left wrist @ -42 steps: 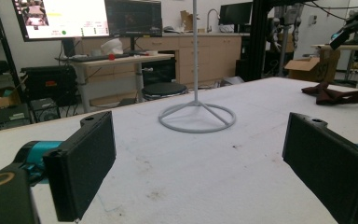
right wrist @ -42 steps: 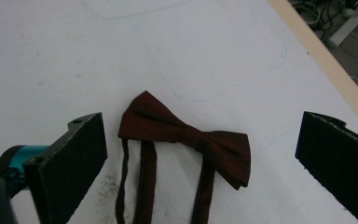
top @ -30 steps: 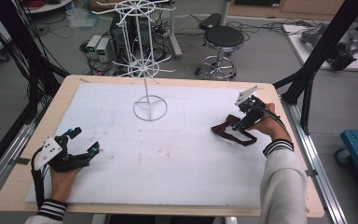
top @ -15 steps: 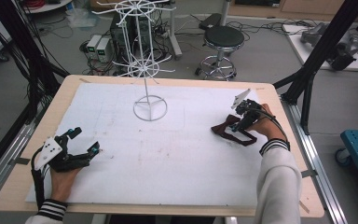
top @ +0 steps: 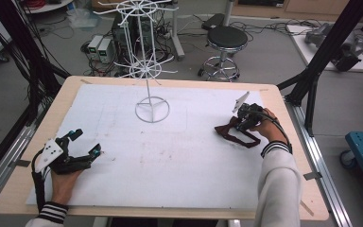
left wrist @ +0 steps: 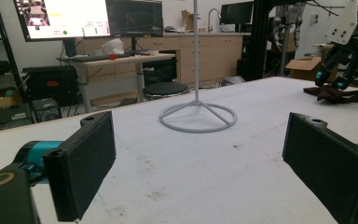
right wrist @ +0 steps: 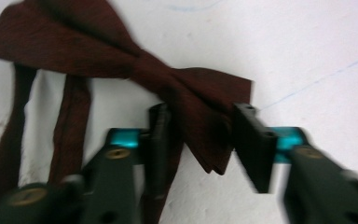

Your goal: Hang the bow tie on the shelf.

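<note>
1. At about eight o'clock on the table [top: 179,198], the left gripper [top: 86,143] rests on the white sheet, jaws spread wide and released, grasping nothing; its own view shows bare sheet between the two pads.
2. Toward twelve o'clock stands the white wire rack [top: 147,71], its ring base on the sheet, well apart from both grippers.
3. At about three o'clock lies the bow tie [top: 231,135], a dark maroon cloth one with a pinched centre knot, flat wings and a narrow strap looped beside it.
4. Over it is the right gripper [right wrist: 200,135], jaws parted and straddling one wing just beside the knot. They are not yet clenched; one pad seems to touch the cloth, though blur makes that hard to tell.
5. Risk, as I judge it: closing here may catch only the wing's thin edge, so the limp cloth could slip out on lifting.
6. Another risk: the loose strap would dangle, and could snag on the rack's wire arms if the bow tie is meant to hang there.
</note>
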Available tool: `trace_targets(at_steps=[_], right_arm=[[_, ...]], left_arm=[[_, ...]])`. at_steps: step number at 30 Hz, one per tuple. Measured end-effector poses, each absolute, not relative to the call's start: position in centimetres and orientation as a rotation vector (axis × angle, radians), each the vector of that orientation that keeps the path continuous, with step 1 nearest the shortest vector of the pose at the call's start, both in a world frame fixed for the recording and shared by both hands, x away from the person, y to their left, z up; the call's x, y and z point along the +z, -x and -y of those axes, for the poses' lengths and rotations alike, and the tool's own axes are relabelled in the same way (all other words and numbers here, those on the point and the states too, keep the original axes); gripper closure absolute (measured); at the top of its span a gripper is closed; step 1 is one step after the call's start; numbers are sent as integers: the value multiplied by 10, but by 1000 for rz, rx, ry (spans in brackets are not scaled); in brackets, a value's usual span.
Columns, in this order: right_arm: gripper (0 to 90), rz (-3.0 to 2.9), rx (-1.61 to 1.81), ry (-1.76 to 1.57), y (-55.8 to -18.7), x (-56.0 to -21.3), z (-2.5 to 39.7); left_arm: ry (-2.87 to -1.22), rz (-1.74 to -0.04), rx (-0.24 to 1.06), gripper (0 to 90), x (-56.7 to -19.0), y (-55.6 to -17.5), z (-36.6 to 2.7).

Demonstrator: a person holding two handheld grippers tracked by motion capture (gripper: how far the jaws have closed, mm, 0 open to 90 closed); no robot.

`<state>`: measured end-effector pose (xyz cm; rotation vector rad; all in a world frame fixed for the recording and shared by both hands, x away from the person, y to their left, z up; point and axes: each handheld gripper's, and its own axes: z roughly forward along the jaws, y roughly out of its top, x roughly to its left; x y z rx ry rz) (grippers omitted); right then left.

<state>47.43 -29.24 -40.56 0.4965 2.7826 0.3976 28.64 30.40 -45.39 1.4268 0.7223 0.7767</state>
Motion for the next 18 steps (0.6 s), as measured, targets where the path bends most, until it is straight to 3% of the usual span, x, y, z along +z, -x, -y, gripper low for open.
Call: trace_targets(at_steps=[2, 3, 6, 18], right_arm=[[700, -2799, 384, -476, -474, -406, 291], [784, -2808, 355, -434, -473, -406, 288], [826, -2812, 386, -458, -474, -404, 288], [843, -2822, 457, -500, -469, -396, 291]], left_arm=[[-1430, -721, 778, 98, -454, -286, -304], [-1426, -723, 777, 98, -454, -286, -304], [-1426, -723, 777, 98, -454, -286, -304], [-1432, -720, 780, 98, -454, -286, -304]])
